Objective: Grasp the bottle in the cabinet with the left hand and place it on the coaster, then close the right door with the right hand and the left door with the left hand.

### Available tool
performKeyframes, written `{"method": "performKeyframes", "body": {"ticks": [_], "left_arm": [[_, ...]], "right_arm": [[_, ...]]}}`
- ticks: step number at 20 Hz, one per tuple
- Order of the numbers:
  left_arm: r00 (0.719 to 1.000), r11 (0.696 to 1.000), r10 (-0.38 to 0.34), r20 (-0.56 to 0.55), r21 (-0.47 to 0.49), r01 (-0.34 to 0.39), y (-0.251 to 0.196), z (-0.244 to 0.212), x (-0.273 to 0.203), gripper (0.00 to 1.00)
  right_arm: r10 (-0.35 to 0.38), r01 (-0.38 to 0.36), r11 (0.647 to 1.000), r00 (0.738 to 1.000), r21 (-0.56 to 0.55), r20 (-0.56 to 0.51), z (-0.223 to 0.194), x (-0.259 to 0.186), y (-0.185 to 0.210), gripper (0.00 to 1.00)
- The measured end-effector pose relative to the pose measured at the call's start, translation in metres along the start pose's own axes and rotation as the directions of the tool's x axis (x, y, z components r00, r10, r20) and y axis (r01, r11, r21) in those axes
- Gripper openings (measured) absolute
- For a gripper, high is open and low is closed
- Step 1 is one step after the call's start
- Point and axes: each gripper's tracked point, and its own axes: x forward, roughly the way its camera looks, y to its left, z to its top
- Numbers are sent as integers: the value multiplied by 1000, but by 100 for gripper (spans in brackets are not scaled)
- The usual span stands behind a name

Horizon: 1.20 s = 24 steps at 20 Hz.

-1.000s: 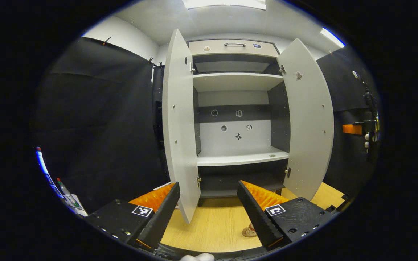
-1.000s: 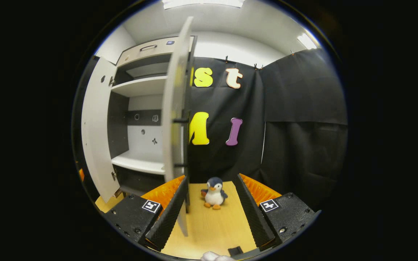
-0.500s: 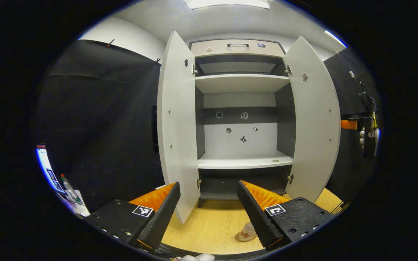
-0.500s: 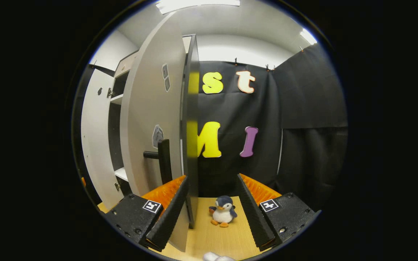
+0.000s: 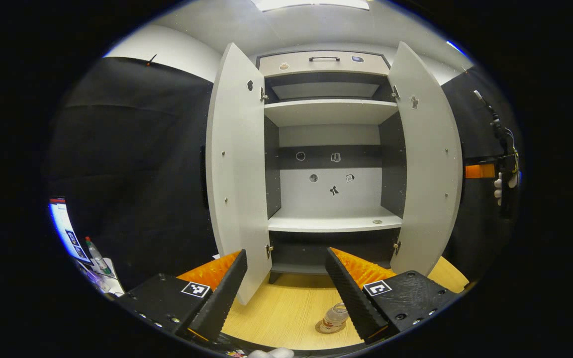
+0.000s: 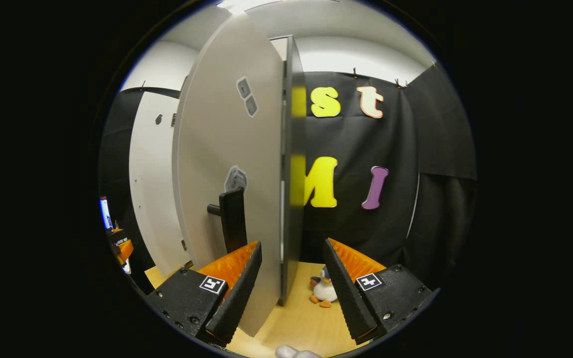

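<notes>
Nowhere legible writing; bottle (image 5: 335, 316) on coaster (image 5: 327, 327), both grippers wide apart, empty.

The bottle (image 5: 335, 316) is set on the coaster (image 5: 327, 327) on the tabletop (image 5: 286, 313), before the cabinet (image 5: 334, 164), nearer its right door (image 5: 428, 164).

Staged recording booth rather than a lived-in home — black cloth walls (image 5: 132, 164) clipped up beneath white panels, ceiling strip lights (image 5: 311, 4), a freestanding grey cabinet (image 5: 331, 149) on a pale wood tabletop (image 5: 286, 313), and a lit monitor (image 5: 65, 223) at the edge.
</notes>
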Motion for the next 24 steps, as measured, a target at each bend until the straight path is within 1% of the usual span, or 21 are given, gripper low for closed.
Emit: {"method": "performKeyframes", "body": {"ticks": [4, 7, 12, 13, 14, 15, 18, 24], "left_arm": [[1000, 1000, 17, -4, 19, -17, 8, 0, -4, 95], [1000, 1000, 25, -14, 16, -25, 15, -2, -3, 96], [999, 999, 38, -8, 22, -38, 28, 1, -7, 96], [999, 999, 42, -4, 24, -41, 32, 2, -8, 96], [999, 999, 43, -1, 25, -43, 35, 4, -8, 96], [999, 999, 44, 3, 23, -44, 37, 5, -10, 96], [999, 999, 37, 8, 14, -37, 42, 6, -9, 96], [1000, 1000, 11, 14, -1, -11, 43, 6, -8, 96]], "right_arm": [[34, -34, 999, 999, -9, 16, 2, 11, 29, 78], [81, -80, 997, 997, -21, 21, 1, 24, 54, 78], [170, -168, 984, 985, -62, 26, -1, 54, 109, 78], [166, -162, 984, 986, -74, 37, 1, 57, 114, 80], [160, -155, 985, 985, -81, 61, 6, 56, 117, 84], [156, -149, 985, 984, -85, 81, 10, 54, 120, 82], [130, -123, 990, 985, -67, 111, 17, 43, 116, 82], [65, -65, 998, 993, -6, 103, 13, 14, 104, 82]]}}
